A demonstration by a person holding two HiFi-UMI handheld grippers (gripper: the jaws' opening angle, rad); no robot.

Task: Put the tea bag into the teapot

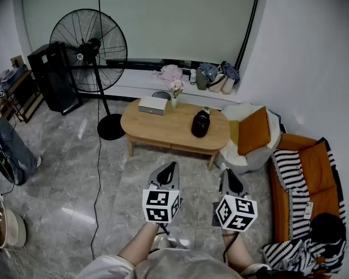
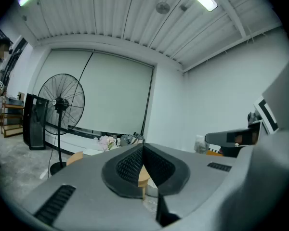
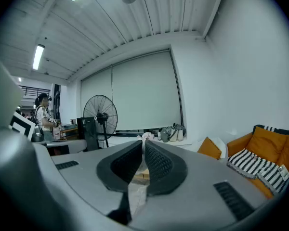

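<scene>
A black teapot (image 1: pixel 200 122) stands on the right half of an oval wooden coffee table (image 1: pixel 157 130), well ahead of me. I cannot make out a tea bag in any view. My left gripper (image 1: pixel 170 167) and right gripper (image 1: pixel 232 174) hover side by side over the marble floor, short of the table's near edge, pointing at it. Both have their jaws pressed together with nothing between them. In the left gripper view the left gripper (image 2: pixel 143 151) hides all but a sliver of the table. The right gripper (image 3: pixel 143 146) does the same in its own view.
A white box (image 1: pixel 152 105) and a small flower vase (image 1: pixel 174 99) sit on the table's back left. A tall standing fan (image 1: pixel 92 51) is at its left, with a cable across the floor. A white chair with an orange cushion (image 1: pixel 253 132) and an orange sofa (image 1: pixel 305 176) line the right. A person (image 1: pixel 11 144) stands far left.
</scene>
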